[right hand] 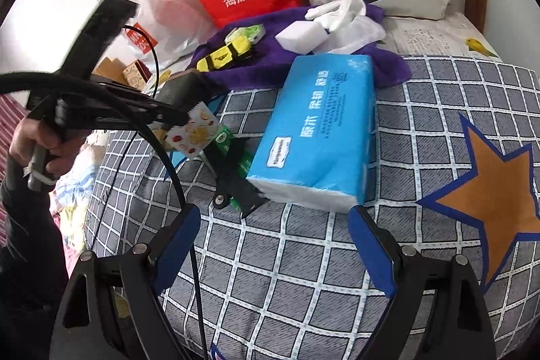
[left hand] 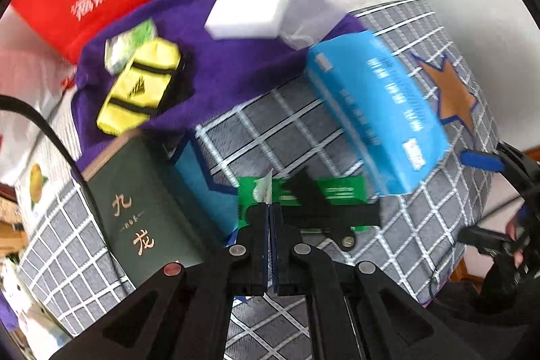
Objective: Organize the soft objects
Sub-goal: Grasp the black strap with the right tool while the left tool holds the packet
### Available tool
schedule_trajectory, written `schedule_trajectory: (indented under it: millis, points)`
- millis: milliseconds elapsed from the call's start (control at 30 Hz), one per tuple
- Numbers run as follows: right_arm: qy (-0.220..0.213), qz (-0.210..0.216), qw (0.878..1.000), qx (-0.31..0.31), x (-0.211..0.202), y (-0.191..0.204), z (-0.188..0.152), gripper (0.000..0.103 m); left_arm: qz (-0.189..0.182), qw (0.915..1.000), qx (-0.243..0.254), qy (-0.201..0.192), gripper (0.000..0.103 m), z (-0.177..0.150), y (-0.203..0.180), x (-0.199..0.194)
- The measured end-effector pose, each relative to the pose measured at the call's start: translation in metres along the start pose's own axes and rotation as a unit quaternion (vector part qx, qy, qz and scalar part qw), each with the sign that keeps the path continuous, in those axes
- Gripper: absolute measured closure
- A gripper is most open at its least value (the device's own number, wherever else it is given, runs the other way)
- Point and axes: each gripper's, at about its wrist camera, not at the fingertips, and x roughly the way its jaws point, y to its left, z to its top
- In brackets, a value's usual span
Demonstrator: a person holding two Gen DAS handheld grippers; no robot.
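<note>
Your things lie on the bed point(right hand: 303, 275), its checked quilt serving as the sorting ground. The blue tissue pack point(right hand: 320, 127) lies flat mid-quilt, just ahead of your right gripper point(right hand: 273, 245), whose jaws are spread wide and hold nothing, likely lined up to take it. Your left gripper point(left hand: 270, 208) is clenched on a small fruit-print packet point(right hand: 194, 132), held level above the green packet point(left hand: 341, 191).

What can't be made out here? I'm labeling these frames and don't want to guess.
- Left wrist view: print on the blue tissue pack is motion-blurred.
- Left wrist view: the fruit-print packet in the left gripper shows only edge-on.
- Both views: the green packet lies partly under a black bracket.
</note>
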Motion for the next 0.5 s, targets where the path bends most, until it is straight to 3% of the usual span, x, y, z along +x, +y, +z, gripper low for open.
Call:
schedule_trajectory:
  millis: [100, 233, 400, 500]
  points:
    - [0.006, -0.004, 1.0, -0.002, 0.002, 0.003, -0.002, 0.015, -0.005, 0.9998, -0.019, 0.007, 0.1, -0.003, 0.003, 0.036]
    - [0.006, -0.007, 1.0, 0.0, 0.002, 0.003, -0.001, 0.015, -0.004, 0.9997, -0.024, 0.006, 0.098, -0.001, 0.011, 0.041]
    - [0.008, -0.008, 1.0, -0.001, 0.003, 0.004, -0.001, 0.015, -0.007, 0.9998, 0.004, 0.016, 0.094, -0.001, -0.001, 0.048]
    - [0.009, -0.01, 1.0, -0.003, 0.003, 0.004, -0.001, 0.015, 0.02, 0.999, 0.014, 0.037, 0.094, 0.0, -0.007, 0.061]
